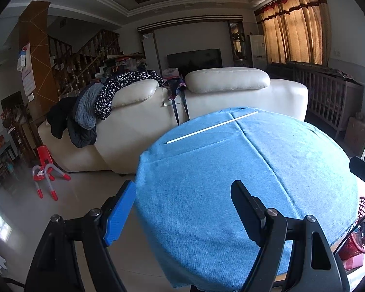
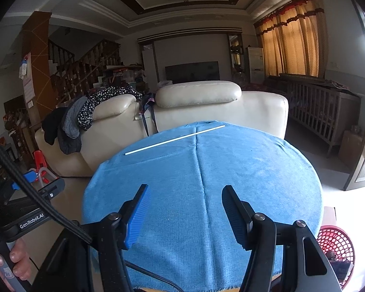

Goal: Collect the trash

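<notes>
We are working in a living room, at a round table under a blue cloth (image 2: pixel 231 170). The thin white stick (image 2: pixel 175 140) is lying near its far edge, well apart from both grippers. Our left gripper (image 1: pixel 182 209) and right gripper (image 2: pixel 183 210) are both gaping wide, holding nothing. We are judging that the stick may roll away or the cloth may bunch between the fingers. The red basket (image 2: pixel 335 245) is waiting beside the table.

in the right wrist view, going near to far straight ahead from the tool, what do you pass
right tool → blue cloth → white stick → sofa → tv
</notes>
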`<state>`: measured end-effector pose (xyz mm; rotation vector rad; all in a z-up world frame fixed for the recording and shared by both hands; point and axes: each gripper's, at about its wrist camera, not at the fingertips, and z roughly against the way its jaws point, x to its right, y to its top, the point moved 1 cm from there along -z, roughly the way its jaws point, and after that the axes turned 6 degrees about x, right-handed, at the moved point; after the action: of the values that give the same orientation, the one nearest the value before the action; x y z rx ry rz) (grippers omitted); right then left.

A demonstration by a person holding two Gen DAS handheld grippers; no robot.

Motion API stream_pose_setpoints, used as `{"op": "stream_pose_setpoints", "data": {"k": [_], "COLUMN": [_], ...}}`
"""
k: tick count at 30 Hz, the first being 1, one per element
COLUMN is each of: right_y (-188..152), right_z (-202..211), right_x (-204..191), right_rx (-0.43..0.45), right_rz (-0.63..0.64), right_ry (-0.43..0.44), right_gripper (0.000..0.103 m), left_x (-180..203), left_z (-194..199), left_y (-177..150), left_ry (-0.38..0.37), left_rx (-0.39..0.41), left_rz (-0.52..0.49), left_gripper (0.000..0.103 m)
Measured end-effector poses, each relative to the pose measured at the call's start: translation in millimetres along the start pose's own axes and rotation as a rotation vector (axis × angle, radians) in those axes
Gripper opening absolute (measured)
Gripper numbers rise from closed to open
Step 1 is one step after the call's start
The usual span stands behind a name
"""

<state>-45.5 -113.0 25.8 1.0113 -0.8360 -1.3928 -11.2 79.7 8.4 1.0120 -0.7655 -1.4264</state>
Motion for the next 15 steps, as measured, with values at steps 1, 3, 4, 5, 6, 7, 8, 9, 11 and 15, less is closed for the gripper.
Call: {"op": "stream_pose_setpoints", "data": {"k": [1,3,4,5,6,7,8,9,11,15], "right_y": [0.1,0.1,-0.1,-0.1,0.0,0.1,0.1,0.2,0.3,0.2], "right_z": [0.4,1.0,1.1,1.4,1.6,1.3,1.1,1.3,1.5,1.4], "right_x": [0.1,0.0,-0.1,-0.1,-0.2,-0.2,0.0,-0.1,0.0,-0.1], "right_rx": [0.002,0.002,0.001,0.002,0.002,0.002,0.002,0.002,0.002,0.001], "right_rz": [0.000,0.000,0.000,0.000,0.000,0.001,0.001,0.002,0.001,0.000], "right_ry": [0.000,0.000,0.000,0.000,0.000,0.000,-0.001,-0.001,-0.001,0.000], "right_gripper": [0.065,0.065,0.065,0.065,0.065,0.065,0.065,0.065,0.065,0.065], "left_x": [-0.4,-0.6,-1.1,-1.1,-1.4,-1.7,-1.8,-1.9,-2.1,-2.2], "left_z": [0.3,0.6,0.9,0.7,1.3,1.4,1.7,2.0,2.2,2.4], "left_y": [0.0,0.2,0.1,0.1,0.4,0.2,0.5,0.4,0.7,0.6], "left_ry": [0.000,0.000,0.000,-0.001,0.000,0.000,0.000,0.000,0.001,0.001], "left_rx": [0.001,0.001,0.001,0.002,0.002,0.001,0.001,0.001,0.002,0.002], "left_rz": [0.001,0.002,0.004,0.004,0.005,0.007,0.008,0.009,0.008,0.009], "left_gripper": [0.081,0.081,0.081,0.081,0.081,0.081,0.081,0.081,0.081,0.081]}}
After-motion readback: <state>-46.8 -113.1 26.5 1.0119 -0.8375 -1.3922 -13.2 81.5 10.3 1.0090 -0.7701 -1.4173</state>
